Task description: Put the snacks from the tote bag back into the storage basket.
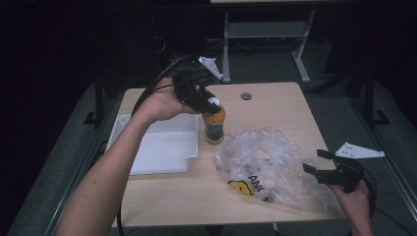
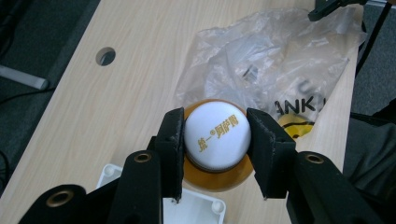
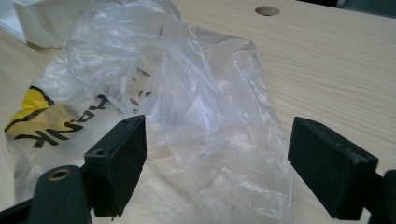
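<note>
High view: the left gripper (image 1: 212, 102) pinches the white cap of the orange bottle (image 1: 215, 127), upright at table centre. The right gripper (image 1: 314, 162), jaws spread, sits at four o'clock beside the plastic bag (image 1: 268, 162).

Two black hand-held grippers, left (image 1: 209, 101) and right (image 1: 314, 164). Bare forearms, no sleeves. Square matte pads (image 2: 173, 135) on angular black jaws, slightly scuffed; brass-ringed screw holes at the jaw roots. Grey three-cornered plate atop each, pale against the dark body. Black cable looping from the left one along the arm; another trailing from the right one by the wrist.
</note>
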### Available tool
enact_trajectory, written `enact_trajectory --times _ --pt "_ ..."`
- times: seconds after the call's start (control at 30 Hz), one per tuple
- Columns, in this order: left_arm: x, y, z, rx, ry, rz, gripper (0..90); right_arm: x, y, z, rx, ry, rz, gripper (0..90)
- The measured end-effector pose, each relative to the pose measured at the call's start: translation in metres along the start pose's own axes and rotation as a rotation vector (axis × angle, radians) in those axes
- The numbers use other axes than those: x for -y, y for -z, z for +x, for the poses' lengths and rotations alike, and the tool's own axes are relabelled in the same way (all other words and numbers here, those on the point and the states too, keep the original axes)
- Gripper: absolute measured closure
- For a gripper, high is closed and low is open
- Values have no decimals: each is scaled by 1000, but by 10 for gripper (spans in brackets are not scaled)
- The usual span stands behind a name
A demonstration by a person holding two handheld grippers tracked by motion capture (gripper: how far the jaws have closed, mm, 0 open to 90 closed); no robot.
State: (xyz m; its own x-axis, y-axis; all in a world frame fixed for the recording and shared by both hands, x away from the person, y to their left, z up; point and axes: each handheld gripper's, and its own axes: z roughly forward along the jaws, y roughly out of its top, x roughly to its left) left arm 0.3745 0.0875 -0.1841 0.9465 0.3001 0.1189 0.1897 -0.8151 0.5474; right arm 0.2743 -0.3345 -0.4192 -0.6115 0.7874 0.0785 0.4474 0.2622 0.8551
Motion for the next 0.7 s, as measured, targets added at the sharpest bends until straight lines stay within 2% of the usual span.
enact_trajectory --times 0.17,0.37,0.5,0.7 --pt "8 7 3 3 16 6 591 -1 0 2 -4 6 -5 192" --pt "18 17 7 -22 30 10 591 -1 1 2 -2 12 -4 193" --pt "24 22 10 -24 38 12 591 -2 2 2 -1 11 -6 194" --pt "34 22 13 -50 45 46 591 -3 0 3 -2 18 -6 196"
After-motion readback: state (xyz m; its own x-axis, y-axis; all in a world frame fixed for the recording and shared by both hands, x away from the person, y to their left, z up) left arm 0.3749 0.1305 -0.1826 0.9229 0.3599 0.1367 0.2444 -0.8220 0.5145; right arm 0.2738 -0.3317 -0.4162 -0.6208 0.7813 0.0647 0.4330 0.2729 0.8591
